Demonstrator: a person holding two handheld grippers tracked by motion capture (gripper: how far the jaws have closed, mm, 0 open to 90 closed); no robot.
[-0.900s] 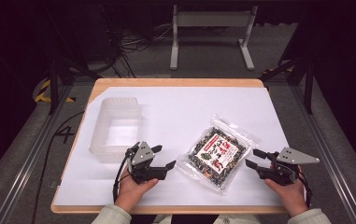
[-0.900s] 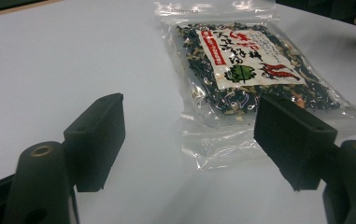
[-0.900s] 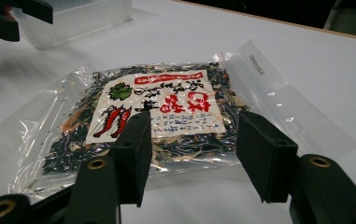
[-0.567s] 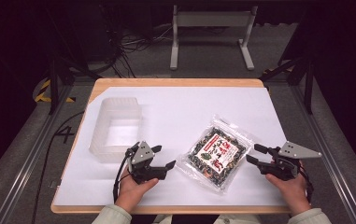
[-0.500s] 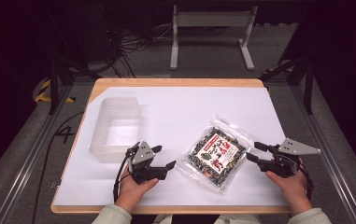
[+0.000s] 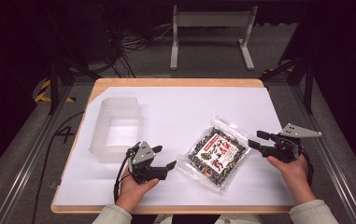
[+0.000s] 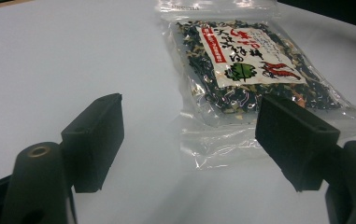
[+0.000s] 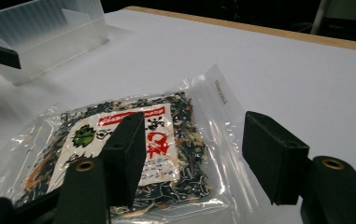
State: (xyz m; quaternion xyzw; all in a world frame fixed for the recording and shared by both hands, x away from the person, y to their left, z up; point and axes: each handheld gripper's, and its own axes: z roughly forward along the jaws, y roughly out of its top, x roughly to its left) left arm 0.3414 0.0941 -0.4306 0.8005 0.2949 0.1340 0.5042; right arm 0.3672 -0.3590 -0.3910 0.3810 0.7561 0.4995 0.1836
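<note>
While both spread wide, left gripper (image 6: 164, 157), right gripper (image 6: 255, 139), flanking flat snack bag (image 6: 214, 151), neither touching it

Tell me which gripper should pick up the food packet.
Probably the right gripper: open, with its fingers already over the packet's edge. The left gripper, also open, sits just short of it.

Left gripper (image 6: 163, 157) and right gripper (image 6: 256, 140): black bodies, each topped by a grey three-cornered plate. Blocky matte-black jaws with brass-ringed screw holes at their bases. Black cable trails from each. Pale greenish sleeves (image 6: 114, 215).
</note>
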